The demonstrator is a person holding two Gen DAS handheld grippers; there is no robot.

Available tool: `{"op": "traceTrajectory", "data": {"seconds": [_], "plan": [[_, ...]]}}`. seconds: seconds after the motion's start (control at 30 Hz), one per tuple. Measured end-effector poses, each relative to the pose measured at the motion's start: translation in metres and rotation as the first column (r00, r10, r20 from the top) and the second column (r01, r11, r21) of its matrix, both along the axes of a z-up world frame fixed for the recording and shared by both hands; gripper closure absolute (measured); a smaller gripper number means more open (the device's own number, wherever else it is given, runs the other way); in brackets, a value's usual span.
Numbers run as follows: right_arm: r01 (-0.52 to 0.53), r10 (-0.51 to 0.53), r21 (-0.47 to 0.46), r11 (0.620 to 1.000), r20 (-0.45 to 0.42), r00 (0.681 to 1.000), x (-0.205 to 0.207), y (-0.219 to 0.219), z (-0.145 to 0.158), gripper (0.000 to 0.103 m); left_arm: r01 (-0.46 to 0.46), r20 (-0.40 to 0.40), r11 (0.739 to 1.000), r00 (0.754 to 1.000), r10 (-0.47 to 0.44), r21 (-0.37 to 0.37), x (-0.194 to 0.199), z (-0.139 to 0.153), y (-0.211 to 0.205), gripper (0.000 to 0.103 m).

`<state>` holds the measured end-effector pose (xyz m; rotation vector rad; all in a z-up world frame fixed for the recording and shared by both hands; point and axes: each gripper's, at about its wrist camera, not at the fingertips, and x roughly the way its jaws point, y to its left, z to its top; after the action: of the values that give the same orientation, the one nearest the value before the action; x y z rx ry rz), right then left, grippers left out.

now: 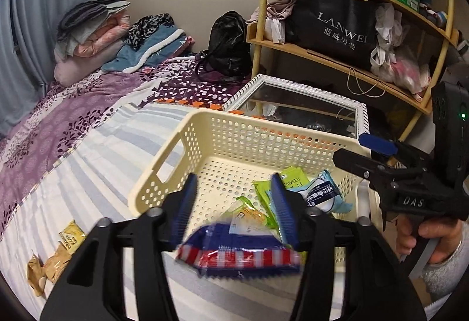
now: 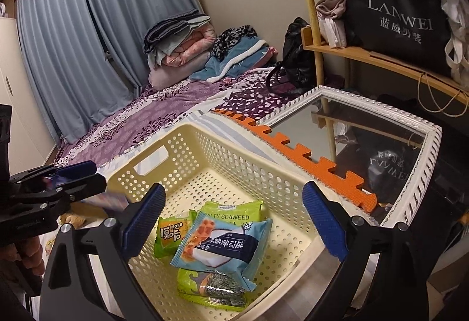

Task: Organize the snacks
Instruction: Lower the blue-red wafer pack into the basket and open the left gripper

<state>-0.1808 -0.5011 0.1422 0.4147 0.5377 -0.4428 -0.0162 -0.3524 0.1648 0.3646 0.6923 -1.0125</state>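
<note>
Left hand-held gripper [image 1: 231, 203], jaws parted, blurred blue-and-red striped snack packet [image 1: 237, 252] loose between them over the cream basket [image 1: 164, 171] rim, likely dropping in; tan packets [image 1: 49, 265] wait on bed | Right hand-held gripper [image 2: 234, 221] wide open, empty, above basket [image 2: 263, 171] holding seaweed packs [image 2: 231, 214]; striped packet mostly hidden.

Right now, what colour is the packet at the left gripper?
Dark blue packet with a red-and-white striped edge; left wrist view shows it best.
</note>
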Motion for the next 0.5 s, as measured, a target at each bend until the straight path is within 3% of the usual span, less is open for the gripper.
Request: {"op": "traceTrajectory", "data": {"seconds": [0.13, 0.3, 0.5], "plan": [[0.013, -0.013, 0.006, 1.000, 0.002, 1.000, -0.003, -0.003, -0.001, 0.009, -0.017, 0.013, 1.000, 1.000, 0.017, -0.001, 0.000, -0.001, 0.002, 0.034], [0.017, -0.017, 0.017, 1.000, 0.010, 1.000, -0.003, -0.005, -0.001, 0.009, -0.064, 0.011, 0.998, 0.998, 0.064, 0.004, 0.008, 0.000, 0.011, 0.033], [0.002, -0.002, 0.013, 1.000, 0.013, 1.000, -0.001, 0.000, 0.001, 0.009, -0.100, 0.050, 0.995, 0.994, 0.099, 0.004, 0.008, 0.005, 0.019, 0.012]]}}
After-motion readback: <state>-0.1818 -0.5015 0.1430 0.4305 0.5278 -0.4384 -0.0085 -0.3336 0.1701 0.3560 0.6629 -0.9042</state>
